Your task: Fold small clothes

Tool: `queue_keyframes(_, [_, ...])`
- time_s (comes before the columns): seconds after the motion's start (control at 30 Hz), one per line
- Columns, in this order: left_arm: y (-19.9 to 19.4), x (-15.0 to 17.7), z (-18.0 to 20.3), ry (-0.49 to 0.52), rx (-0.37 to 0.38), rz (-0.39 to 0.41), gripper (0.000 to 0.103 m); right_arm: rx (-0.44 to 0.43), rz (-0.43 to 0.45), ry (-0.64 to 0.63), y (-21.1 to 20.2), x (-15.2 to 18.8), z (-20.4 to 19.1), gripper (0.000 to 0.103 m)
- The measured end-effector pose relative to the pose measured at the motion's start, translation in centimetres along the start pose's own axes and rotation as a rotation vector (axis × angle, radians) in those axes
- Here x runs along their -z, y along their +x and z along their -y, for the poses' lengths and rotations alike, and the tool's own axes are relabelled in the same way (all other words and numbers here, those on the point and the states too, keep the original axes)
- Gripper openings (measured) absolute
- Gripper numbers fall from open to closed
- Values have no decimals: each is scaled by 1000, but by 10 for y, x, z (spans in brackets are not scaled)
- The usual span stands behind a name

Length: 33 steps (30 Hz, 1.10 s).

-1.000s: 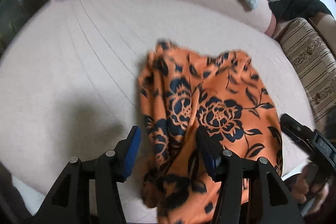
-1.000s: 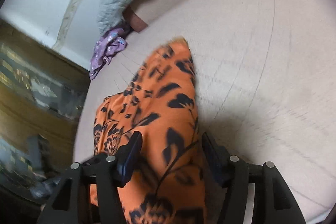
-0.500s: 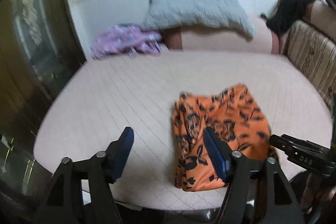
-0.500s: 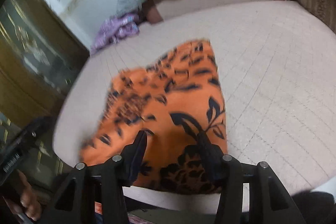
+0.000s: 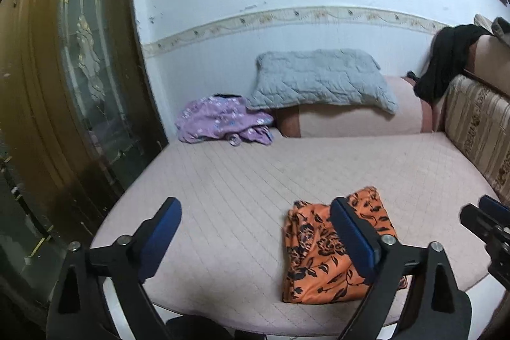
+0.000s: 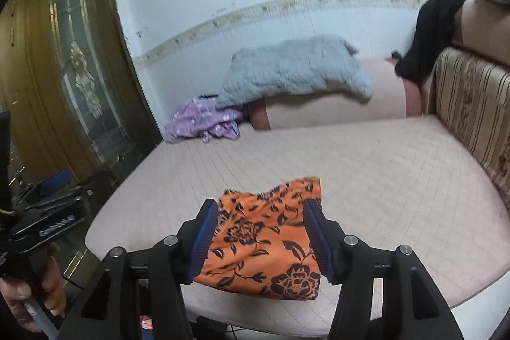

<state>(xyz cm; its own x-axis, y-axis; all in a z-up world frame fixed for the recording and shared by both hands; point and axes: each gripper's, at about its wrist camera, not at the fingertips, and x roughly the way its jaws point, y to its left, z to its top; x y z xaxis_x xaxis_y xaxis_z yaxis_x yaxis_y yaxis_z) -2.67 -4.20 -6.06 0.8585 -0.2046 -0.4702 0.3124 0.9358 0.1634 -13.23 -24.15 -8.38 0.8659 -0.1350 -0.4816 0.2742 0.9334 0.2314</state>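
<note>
Pink mattress (image 5: 255, 180) carries the work. Orange floral garment (image 5: 322, 257) lies folded near its front edge, right of centre, within reach and clear of the purple clothes (image 5: 220, 123) at the far-left corner. Long axis runs front-to-back; narrow end points to far edge. Left gripper (image 5: 255, 231): jaws opening wide, nothing betw. them. Right gripper (image 6: 259, 235): jaws opening, approx. half-wide, empty, above garment.

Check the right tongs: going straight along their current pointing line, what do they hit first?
Likely the orange floral garment, lying folded on the pink mattress. It fills the gap between the opening right tongs, not gripped; depth is uncertain.
</note>
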Motion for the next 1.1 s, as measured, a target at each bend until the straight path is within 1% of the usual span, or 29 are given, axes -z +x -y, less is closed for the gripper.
queue_keyframes(0.07, [-12, -4, -3, 0, -37, 27, 101, -5, 17, -15, -12, -3, -5, 62])
queue_keyframes(0.1, [-19, -6, -4, 1, -61, 53, 103, -11, 23, -22, -19, -4, -9, 62])
queue_keyframes(0.17, [-29, -8, -5, 0, -86, 90, 103, -21, 29, -29, -24, -5, -12, 62])
queue_keyframes(0.3, [-44, -13, -8, -2, -84, 113, 103, -20, 47, -49, -36, -2, -21, 63])
queue_keyframes(0.53, [-63, -19, -10, -1, -109, 155, 103, -1, 76, -66, -51, -1, -24, 63])
queue_keyframes(0.8, [-68, -21, -11, -12, -118, 164, 103, 22, 98, -70, -59, -2, -24, 63])
queue_keyframes(1.1, [-67, -21, -14, -17, -129, 158, 103, 34, 110, -66, -64, -1, -24, 63])
